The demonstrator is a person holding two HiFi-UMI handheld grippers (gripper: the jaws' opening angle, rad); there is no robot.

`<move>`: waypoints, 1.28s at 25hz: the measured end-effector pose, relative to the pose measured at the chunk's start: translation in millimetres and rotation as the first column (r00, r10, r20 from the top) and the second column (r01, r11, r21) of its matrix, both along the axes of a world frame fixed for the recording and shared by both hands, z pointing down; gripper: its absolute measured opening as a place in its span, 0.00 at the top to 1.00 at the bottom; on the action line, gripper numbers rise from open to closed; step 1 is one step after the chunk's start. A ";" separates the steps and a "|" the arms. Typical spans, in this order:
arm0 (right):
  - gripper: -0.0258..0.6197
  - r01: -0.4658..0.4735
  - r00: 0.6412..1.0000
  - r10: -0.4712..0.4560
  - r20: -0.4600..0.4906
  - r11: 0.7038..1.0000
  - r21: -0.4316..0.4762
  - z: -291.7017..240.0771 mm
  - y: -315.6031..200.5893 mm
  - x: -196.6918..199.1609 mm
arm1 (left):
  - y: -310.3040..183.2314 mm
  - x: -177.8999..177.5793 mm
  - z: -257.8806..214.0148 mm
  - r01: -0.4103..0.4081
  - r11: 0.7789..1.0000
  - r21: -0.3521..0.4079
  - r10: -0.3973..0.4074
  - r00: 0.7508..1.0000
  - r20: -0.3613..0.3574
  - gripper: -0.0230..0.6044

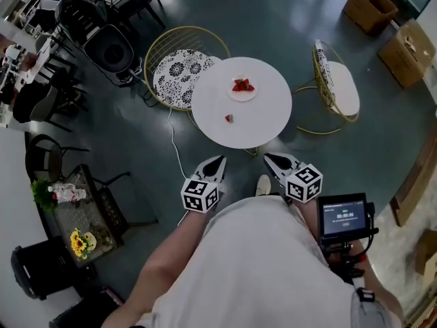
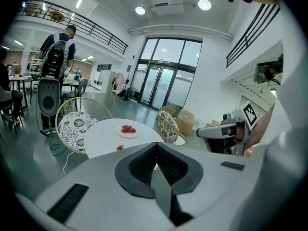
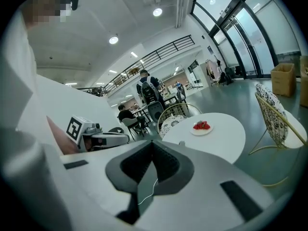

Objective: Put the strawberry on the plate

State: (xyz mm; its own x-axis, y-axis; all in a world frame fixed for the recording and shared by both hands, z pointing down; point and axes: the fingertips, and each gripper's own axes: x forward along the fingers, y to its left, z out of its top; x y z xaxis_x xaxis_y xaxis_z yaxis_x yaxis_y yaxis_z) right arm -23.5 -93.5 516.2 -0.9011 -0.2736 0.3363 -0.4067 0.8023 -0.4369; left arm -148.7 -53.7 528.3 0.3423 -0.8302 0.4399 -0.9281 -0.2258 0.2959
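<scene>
A round white table (image 1: pixel 263 125) stands ahead of me on the dark floor. On it sits a small white plate (image 1: pixel 243 93) holding several strawberries (image 1: pixel 242 85). One loose strawberry (image 1: pixel 229 118) lies on the tabletop nearer to me, also seen as a loose strawberry (image 2: pixel 119 147) in the left gripper view. My left gripper (image 1: pixel 216 162) is shut and empty, short of the table's near edge. My right gripper (image 1: pixel 271 160) is beside it, jaws together, holding nothing. The plate (image 3: pixel 201 129) shows far off in the right gripper view.
A gold wire chair with a patterned cushion (image 1: pixel 176 77) stands left of the table, another chair (image 1: pixel 336 84) to its right. Cardboard boxes (image 1: pixel 392 29) sit at the far right. A white cable (image 1: pixel 175 149) runs across the floor. A side table with flowers (image 1: pixel 78 221) is at my left.
</scene>
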 end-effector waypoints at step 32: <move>0.95 0.075 0.997 -0.073 0.031 0.995 -0.072 20.3 -117.7 6.6 | -104.9 13.8 11.8 0.062 0.995 -0.080 -0.059 0.997 0.047 0.95</move>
State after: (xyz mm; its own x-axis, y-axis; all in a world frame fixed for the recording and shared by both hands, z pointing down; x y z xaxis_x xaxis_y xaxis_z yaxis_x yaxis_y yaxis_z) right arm -17.0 -211.2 536.5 -0.9274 -0.1812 0.3274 -0.3340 0.7951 -0.5062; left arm -134.9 -158.6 540.1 0.2709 -0.8094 0.5210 -0.9521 -0.1457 0.2688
